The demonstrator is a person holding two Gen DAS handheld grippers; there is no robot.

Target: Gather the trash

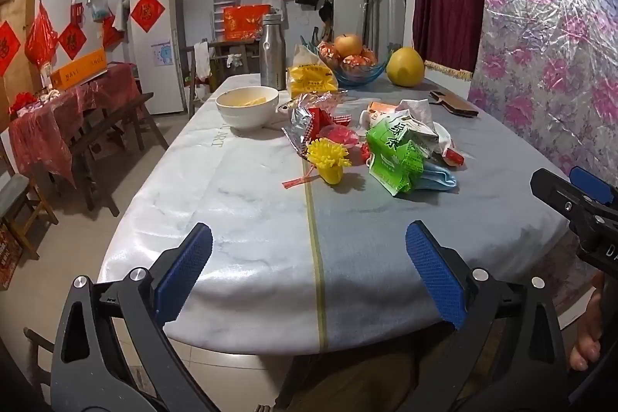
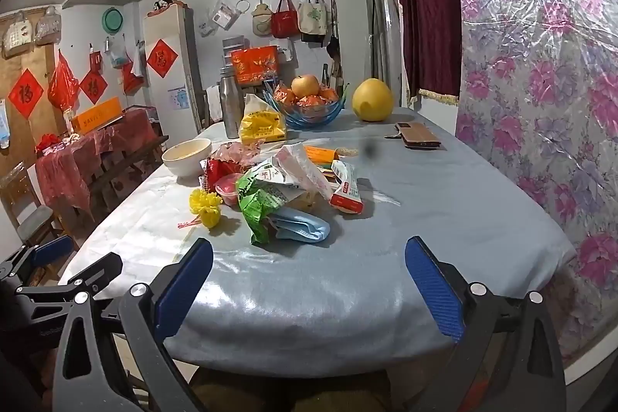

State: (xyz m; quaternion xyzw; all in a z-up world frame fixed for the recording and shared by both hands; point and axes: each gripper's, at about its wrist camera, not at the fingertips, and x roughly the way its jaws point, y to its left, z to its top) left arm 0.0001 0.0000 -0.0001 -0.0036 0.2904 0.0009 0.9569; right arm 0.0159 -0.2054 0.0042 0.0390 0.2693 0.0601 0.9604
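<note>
Hovering at the near edge of the cloth-covered bench (image 1: 247, 219), the left gripper (image 1: 309, 269) and right gripper (image 2: 309, 280) both stand wide apart, fingers empty. Ahead at mid-bench lies the trash: a yellow frilled plastic wrapper (image 1: 328, 161), then a crumpled green tea carton (image 1: 394, 157) lying lengthwise away over a blue face mask (image 2: 301, 228). The right gripper looks nearer the carton.

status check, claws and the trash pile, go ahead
Left claw open, empty. Right claw open, empty, both short of the table edge. Trash pile untouched mid-table. Path clear.
</note>
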